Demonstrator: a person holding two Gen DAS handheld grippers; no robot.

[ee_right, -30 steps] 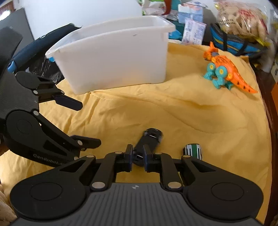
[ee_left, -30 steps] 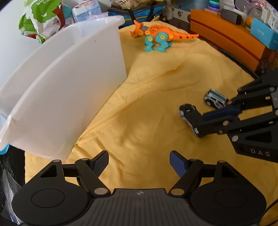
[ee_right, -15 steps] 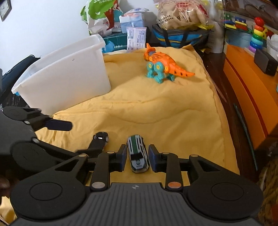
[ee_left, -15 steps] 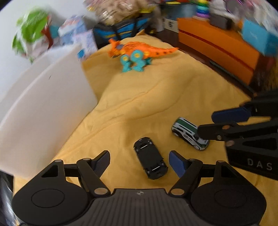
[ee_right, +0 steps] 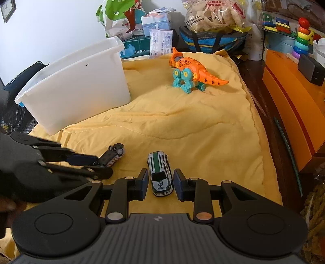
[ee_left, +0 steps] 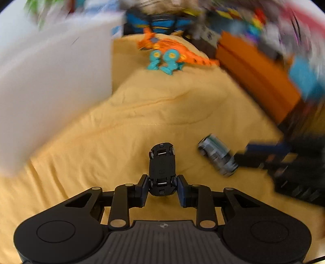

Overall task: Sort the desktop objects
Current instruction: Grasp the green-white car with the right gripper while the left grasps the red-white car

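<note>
A black toy car (ee_left: 161, 162) lies between the pads of my left gripper (ee_left: 162, 182), underside towards the camera. The jaws are closing and the pads touch its sides. From the right wrist view the same car (ee_right: 113, 154) is tilted in the left gripper (ee_right: 95, 164). My right gripper (ee_right: 160, 178) is shut on a white and green toy car (ee_right: 159, 168) resting on the yellow blanket (ee_right: 182, 126). A white plastic bin (ee_right: 81, 85) stands at the back left. An orange dinosaur toy (ee_right: 189, 71) stands at the back.
An orange cabinet (ee_right: 288, 97) runs along the blanket's right side, with a stacking ring toy (ee_right: 302, 38) on top. Bags and boxes (ee_right: 213, 18) crowd the far end behind the bin and dinosaur. The left wrist view is blurred by motion.
My right gripper let go of the black car, shifted right and closed around the white and green car. My left gripper swung from beside the bin to the black car and closed on it.
</note>
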